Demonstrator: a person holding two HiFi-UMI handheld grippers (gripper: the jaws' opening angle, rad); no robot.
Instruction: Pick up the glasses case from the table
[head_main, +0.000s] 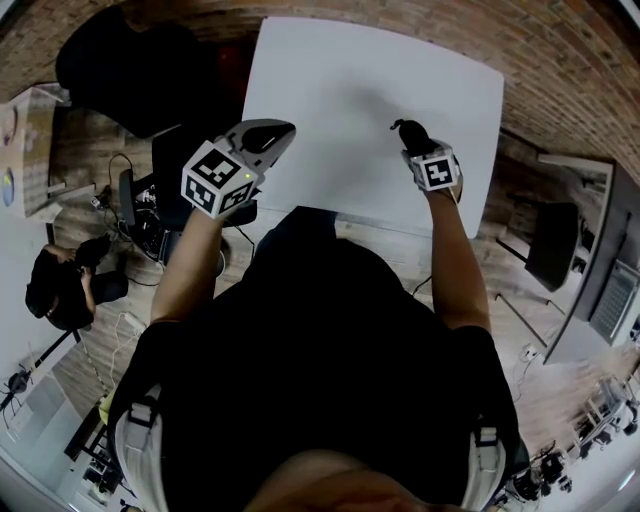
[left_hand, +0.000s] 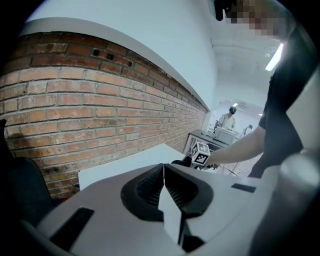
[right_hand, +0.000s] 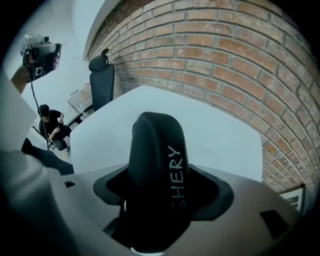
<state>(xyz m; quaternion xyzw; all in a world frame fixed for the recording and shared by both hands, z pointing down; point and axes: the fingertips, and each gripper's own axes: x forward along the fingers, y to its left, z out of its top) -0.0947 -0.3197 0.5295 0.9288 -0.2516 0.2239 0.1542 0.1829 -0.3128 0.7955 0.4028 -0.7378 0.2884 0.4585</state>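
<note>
A black glasses case (right_hand: 159, 170) with pale lettering stands on end between the jaws of my right gripper (right_hand: 159, 200), which is shut on it. In the head view the glasses case (head_main: 409, 132) pokes out ahead of the right gripper (head_main: 420, 150), lifted above the white table (head_main: 350, 90). My left gripper (head_main: 268, 135) hangs over the table's left edge. In the left gripper view its jaws meet at a thin seam, the left gripper (left_hand: 164, 187) shut with nothing in it, and the right gripper's marker cube (left_hand: 201, 154) shows beyond.
A brick wall (right_hand: 240, 60) runs behind the table. A black office chair (right_hand: 101, 80) stands at the table's far end, and a seated person (head_main: 65, 285) is off to the left among cables. Desks and a dark chair (head_main: 555, 245) stand on the right.
</note>
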